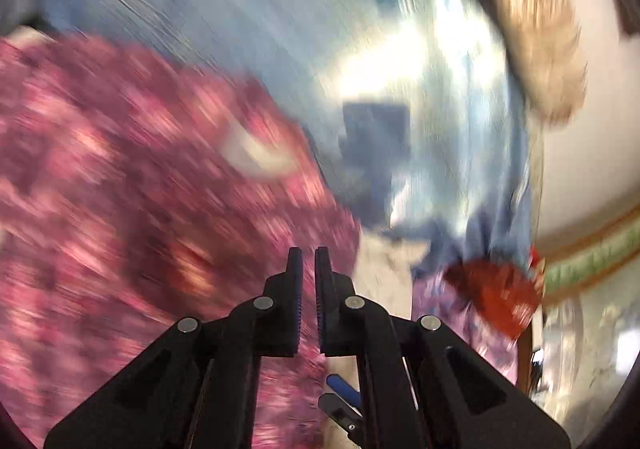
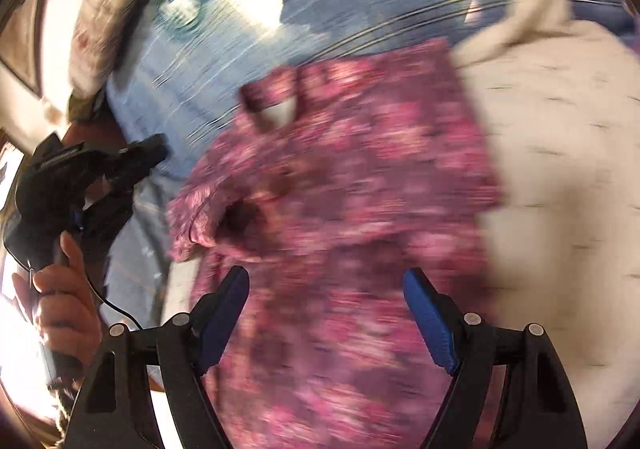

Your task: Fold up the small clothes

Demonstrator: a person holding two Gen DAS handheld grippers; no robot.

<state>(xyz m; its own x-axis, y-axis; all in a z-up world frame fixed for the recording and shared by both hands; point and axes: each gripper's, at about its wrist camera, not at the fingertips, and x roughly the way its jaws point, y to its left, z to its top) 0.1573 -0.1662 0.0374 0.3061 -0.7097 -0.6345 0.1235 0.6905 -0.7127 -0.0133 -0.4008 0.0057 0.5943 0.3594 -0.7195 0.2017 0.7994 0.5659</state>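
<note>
A pink floral small garment [image 2: 352,189] lies on a light blue bed sheet [image 2: 224,61], blurred by motion; it also fills the left of the left wrist view [image 1: 132,201]. My right gripper [image 2: 326,281] is open wide just above the garment's near part, with nothing between its fingers. My left gripper [image 1: 308,255] has its jaws nearly together with a thin gap and nothing visibly in it; it hovers over the garment's right edge. The left gripper also shows in the right wrist view [image 2: 154,147], held in a hand at the left, over the sheet.
A cream garment [image 2: 560,177] lies right of the pink one. A red cloth [image 1: 500,289] and a lilac patterned cloth [image 1: 448,301] lie at the bed edge. A beige fuzzy pillow [image 1: 536,41] sits at the sheet's far side.
</note>
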